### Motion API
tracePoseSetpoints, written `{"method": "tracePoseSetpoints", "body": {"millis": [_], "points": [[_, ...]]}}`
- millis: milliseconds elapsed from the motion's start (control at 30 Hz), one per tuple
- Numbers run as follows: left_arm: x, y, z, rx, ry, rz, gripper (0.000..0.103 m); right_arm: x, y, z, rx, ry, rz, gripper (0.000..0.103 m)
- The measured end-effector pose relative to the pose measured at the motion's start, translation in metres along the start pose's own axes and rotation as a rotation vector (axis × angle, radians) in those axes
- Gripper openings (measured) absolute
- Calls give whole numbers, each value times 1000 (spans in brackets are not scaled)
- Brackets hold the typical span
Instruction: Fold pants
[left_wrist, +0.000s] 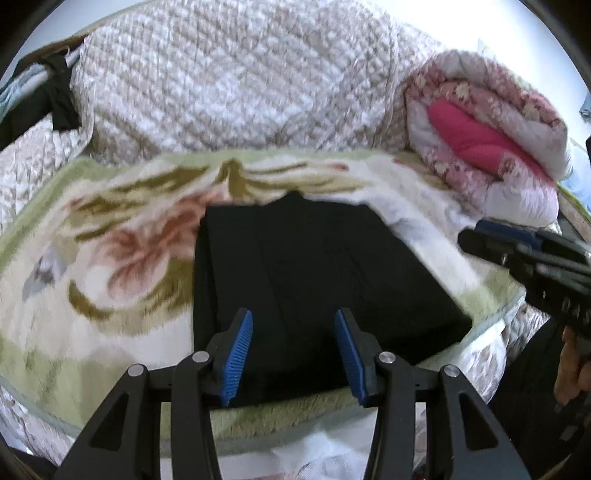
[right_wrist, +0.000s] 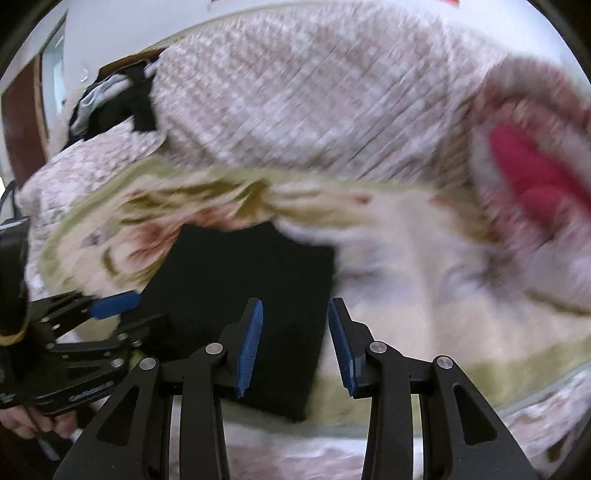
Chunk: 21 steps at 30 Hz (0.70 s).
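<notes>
A: Now, pants (left_wrist: 317, 273) lie folded in a black rectangle on the bed's blanket (left_wrist: 110, 280), near edge.
B: Left tool (left_wrist: 293, 354) and right tool (right_wrist: 295, 347) both spread, empty. Likely final step; next, smooth it.

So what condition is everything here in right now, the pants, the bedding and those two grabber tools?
Pants: black, folded into a flat rectangle, lying on the blanket.
Blanket: flowered, spread out flat.
Quilt: bunched up behind the blanket.
Pink comforter: rolled into a bundle.
Left gripper: open, empty, above the pants.
Right gripper: open, nothing between its pads.
</notes>
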<state>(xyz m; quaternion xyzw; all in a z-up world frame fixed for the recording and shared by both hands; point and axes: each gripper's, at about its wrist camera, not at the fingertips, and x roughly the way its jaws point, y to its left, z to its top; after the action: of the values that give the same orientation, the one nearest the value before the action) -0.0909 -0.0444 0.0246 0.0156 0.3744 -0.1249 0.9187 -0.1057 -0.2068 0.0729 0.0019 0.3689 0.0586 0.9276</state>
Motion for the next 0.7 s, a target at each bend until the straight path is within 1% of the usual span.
{"method": "tracePoseSetpoints", "body": {"millis": [67, 100, 167, 300, 433, 600, 700], "points": [[-2, 1, -6, 12, -7, 13, 49, 13, 4, -12, 3, 45, 30, 38], [-3, 1, -7, 15, -11, 17, 49, 23, 6, -21, 0, 82, 39, 38], [-4, 4, -8, 5, -7, 14, 51, 33, 6, -29, 2, 114, 50, 38], [-5, 10, -7, -18, -4, -9, 51, 31, 1, -27, 24, 114, 70, 38], [-6, 19, 2, -55, 4, -44, 51, 26, -13, -17, 71, 95, 95, 38], [0, 38, 16, -109, 11, -16, 51, 33, -30, -3, 113, 98, 129, 38], [2, 42, 26, -112, 4, -11, 51, 40, -37, 0, 141, 108, 156, 38]]}}
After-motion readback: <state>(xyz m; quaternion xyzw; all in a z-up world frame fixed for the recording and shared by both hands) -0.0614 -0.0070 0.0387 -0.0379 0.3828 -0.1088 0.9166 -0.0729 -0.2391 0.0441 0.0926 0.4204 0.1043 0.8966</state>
